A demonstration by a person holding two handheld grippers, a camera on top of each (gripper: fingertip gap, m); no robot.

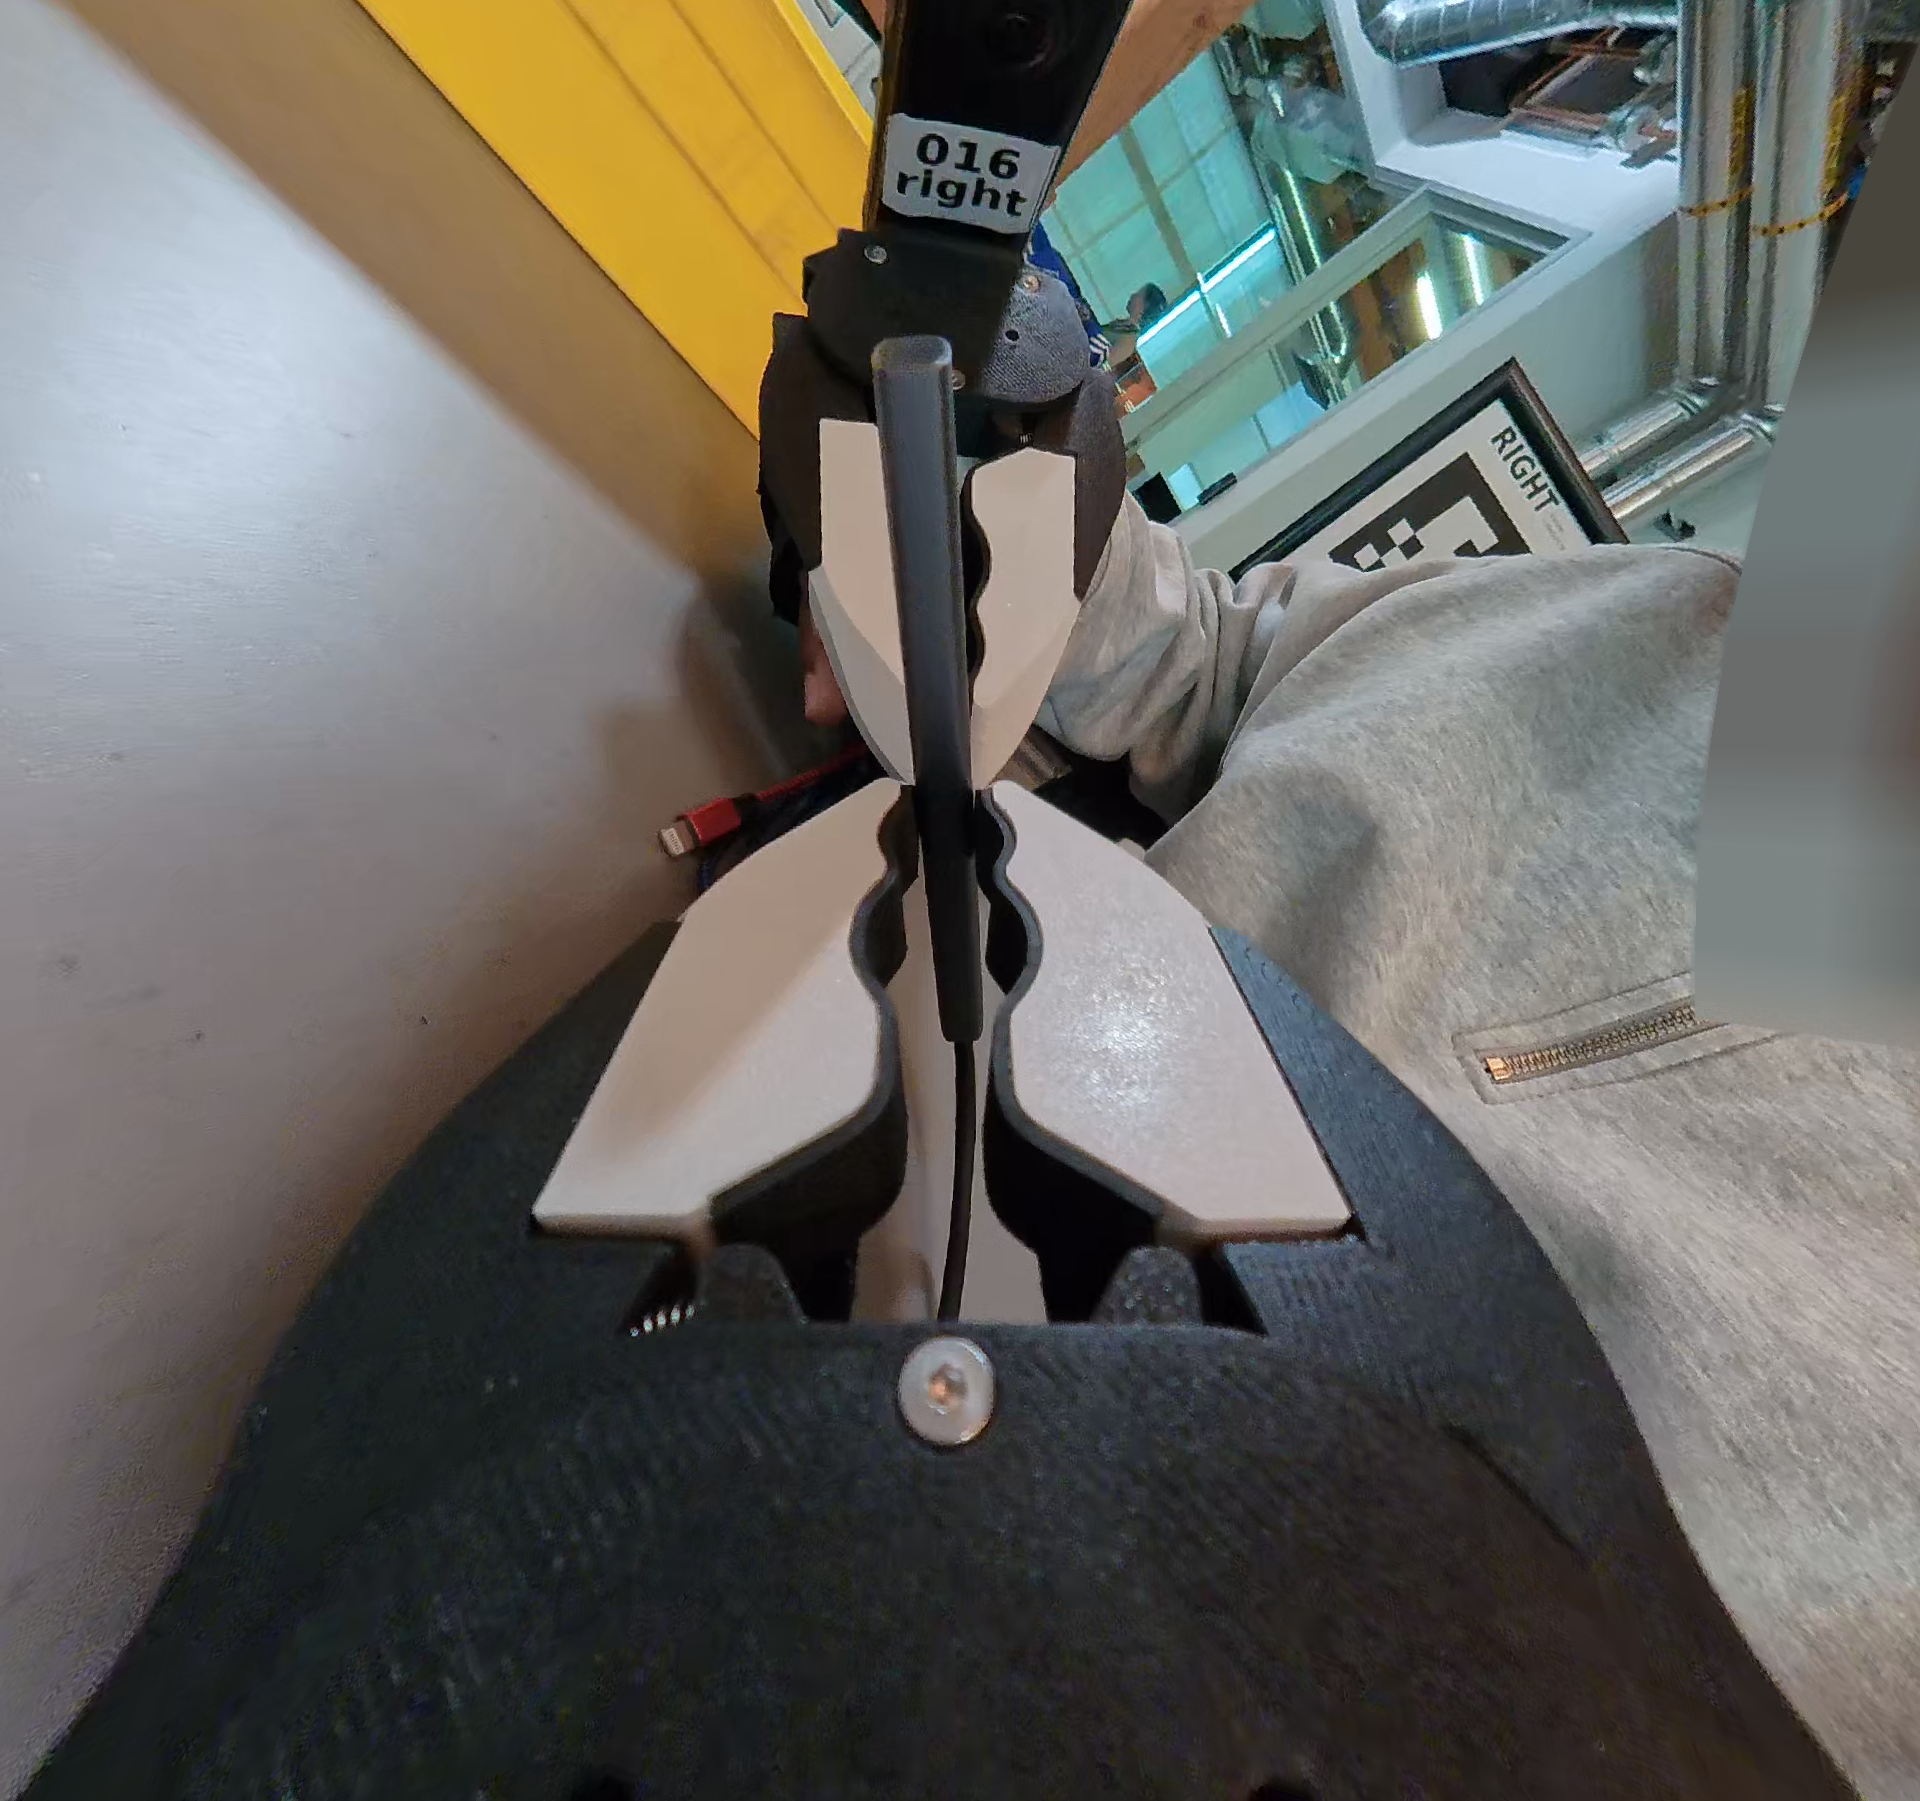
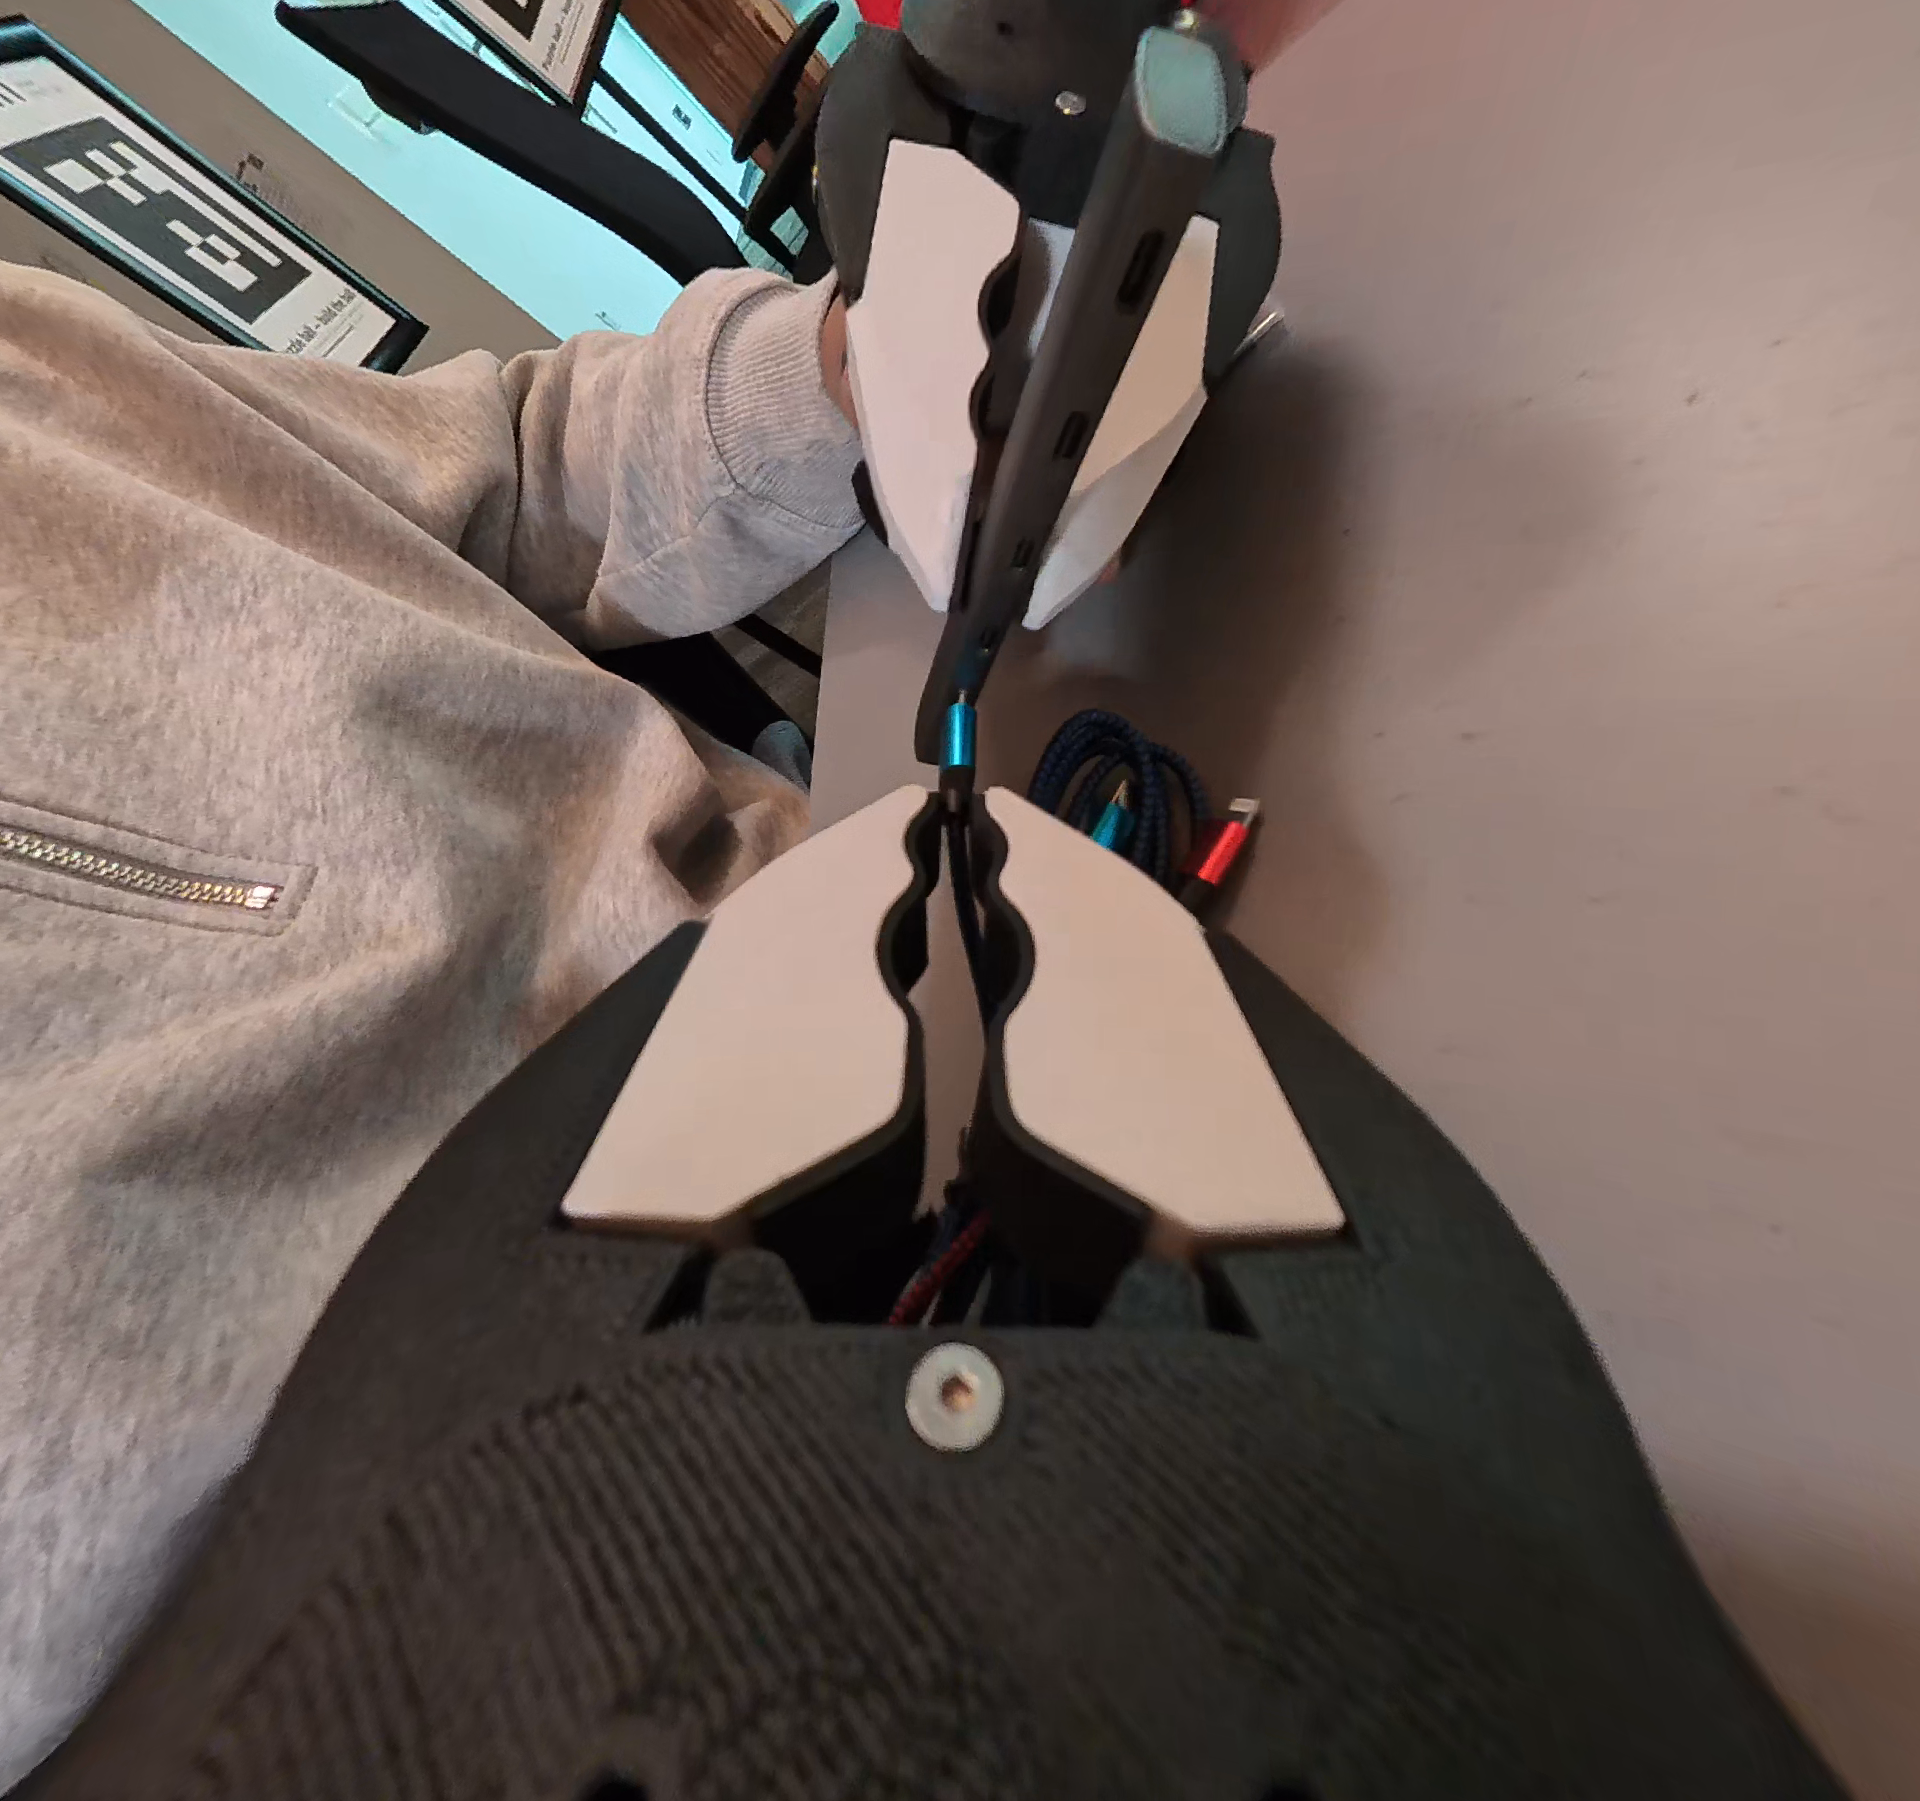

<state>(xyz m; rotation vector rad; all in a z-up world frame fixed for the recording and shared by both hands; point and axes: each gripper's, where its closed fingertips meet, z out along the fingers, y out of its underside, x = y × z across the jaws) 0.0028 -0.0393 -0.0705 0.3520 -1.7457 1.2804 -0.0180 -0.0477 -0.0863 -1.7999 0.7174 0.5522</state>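
Observation:
My left gripper (image 1: 943,795) is shut on a slim dark hub (image 1: 925,608) with a thin black lead running back between its fingers. In the right wrist view the same hub (image 2: 1081,317) sits between the left gripper's (image 2: 987,608) white fingers, side ports showing. My right gripper (image 2: 956,795) is shut on a dark blue braided cable whose blue metal plug (image 2: 956,743) meets the near end of the hub. The two grippers face each other tip to tip above the grey table (image 2: 1558,608). The right gripper (image 1: 940,764) shows behind the hub in the left wrist view, where the plug is hidden.
A coil of blue braided cables (image 2: 1132,775) with a red plug (image 2: 1226,842) lies on the table just beyond my fingertips; the red plug (image 1: 717,821) also shows in the left wrist view. A person's grey sleeve (image 2: 665,463) and body are close. Framed marker boards (image 2: 156,213) stand behind. The grippers are tip to tip, or close to it.

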